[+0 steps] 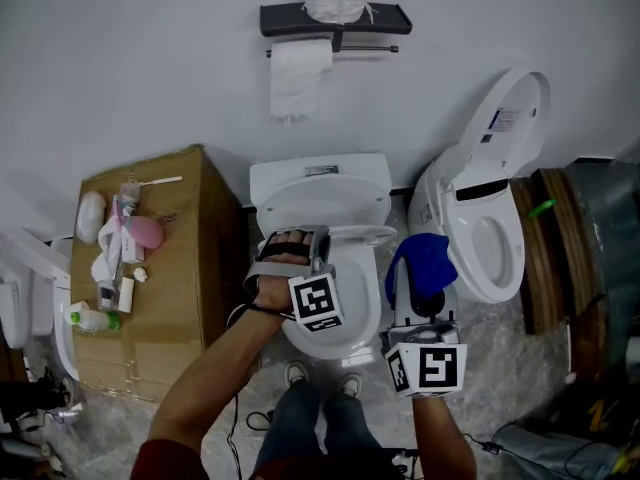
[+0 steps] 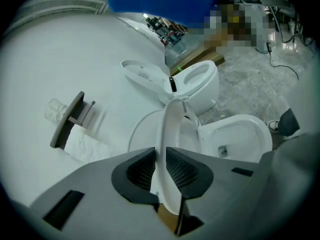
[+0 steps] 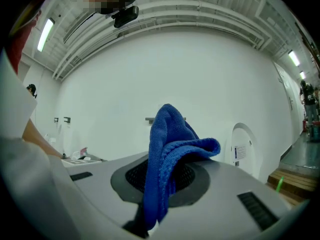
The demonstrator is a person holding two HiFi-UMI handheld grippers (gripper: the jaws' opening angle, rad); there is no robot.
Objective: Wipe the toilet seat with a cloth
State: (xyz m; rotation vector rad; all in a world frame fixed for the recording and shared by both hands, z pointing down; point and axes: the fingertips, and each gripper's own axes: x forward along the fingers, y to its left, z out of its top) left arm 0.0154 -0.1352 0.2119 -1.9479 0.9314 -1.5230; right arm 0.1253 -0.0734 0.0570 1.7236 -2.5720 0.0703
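White plastic toilet seat stands tilted up, edge-on, over the white ceramic toilet bowl. My left gripper jaws are clamped on its rim; probably the seat ring, not the lid, but it's hard to tell. Blue knitted cloth is pinched in my right gripper jaws, held right of the bowl, clear of the seat. A second white toilet stands further right.

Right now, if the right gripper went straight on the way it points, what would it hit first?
Probably the white wall, near the shelf just showing behind the blue cloth clamped in the right gripper. The other toilet's raised lid stands right of that line; depth is unclear.
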